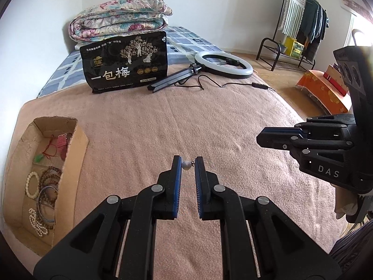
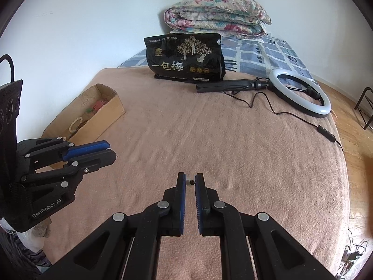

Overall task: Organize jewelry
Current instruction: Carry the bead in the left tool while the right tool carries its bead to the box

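Your left tool (image 1: 188, 163) is gripping one small pearl earring (image 1: 186, 164) at its fingertips, the jaws standing a narrow gap apart with the white bead against the left pad and its dark little hook toward the right pad. Your right tool (image 2: 190, 182) is pinching a second earring (image 2: 189, 182) the same way, jaws nearly together, though that piece is too small to make out well. So you are holding two earrings, one per tool, both above the pink blanket (image 1: 209, 121) that is covering the near part of the bed.

In the left wrist view your right tool is showing at the right edge, and in the right wrist view your left tool is showing at the left.

One open cardboard box (image 1: 80, 154) is sitting on the blanket to the left. Inside it you are keeping one white bead bracelet (image 1: 31, 184), a few brown bead bracelets (image 1: 50, 177), one metal bangle (image 1: 45, 204), one pearl strand (image 1: 38, 224), a green pendant on a red cord (image 1: 39, 158) and a pink item I cannot identify.

Farther off, one black snack bag (image 1: 126, 61) is standing upright, one ring light (image 1: 223, 64) with its folded tripod is lying to the right of it, and one folded floral quilt (image 1: 119, 17) is resting at the far end.
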Tool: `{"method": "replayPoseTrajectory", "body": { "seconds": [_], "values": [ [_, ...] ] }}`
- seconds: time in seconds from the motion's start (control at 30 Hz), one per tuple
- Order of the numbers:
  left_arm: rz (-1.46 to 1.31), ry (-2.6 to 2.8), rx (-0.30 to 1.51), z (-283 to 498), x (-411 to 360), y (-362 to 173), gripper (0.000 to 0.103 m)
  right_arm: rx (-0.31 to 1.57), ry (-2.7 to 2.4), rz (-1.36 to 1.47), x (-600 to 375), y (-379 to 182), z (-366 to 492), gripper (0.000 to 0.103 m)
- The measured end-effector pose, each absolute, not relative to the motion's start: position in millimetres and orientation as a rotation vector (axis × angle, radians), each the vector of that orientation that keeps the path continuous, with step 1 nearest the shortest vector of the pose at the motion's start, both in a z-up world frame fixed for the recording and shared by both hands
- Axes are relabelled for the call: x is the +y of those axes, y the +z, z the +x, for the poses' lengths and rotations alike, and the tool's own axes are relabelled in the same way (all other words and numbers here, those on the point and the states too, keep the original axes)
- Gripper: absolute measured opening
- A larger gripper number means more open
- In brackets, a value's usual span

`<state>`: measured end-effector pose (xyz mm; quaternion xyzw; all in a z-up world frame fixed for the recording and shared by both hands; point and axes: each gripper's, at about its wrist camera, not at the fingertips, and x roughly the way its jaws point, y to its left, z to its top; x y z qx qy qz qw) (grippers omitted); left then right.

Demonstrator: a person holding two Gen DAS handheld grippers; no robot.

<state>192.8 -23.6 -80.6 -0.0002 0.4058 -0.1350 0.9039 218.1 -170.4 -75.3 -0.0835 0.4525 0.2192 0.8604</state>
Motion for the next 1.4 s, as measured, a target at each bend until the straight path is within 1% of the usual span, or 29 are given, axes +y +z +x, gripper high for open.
{"method": "replayPoseTrajectory", "body": {
  "seconds": [0.27,0.63,1.03,1.4],
  "values": [
    [-0.035,-0.225,0.799,180.2,13.1,-62.4,0.01,0.923,0.49,-0.193,-142.7,-59.3,209.0,0.005],
    [-0.088,-0.109,0.77,167.4,84.3,-53.1,0.01,0.896,0.559,-0.222,-87.6,-50.2,203.0,0.006],
    [-0.137,0.024,0.754,153.7,162.8,-53.2,0.01,0.873,0.625,-0.247,-27.8,-50.6,203.4,0.005],
    [-0.134,0.095,0.76,140.2,207.0,-59.9,0.01,0.861,0.672,-0.262,27.9,-55.3,210.0,0.006]
  ]
}}
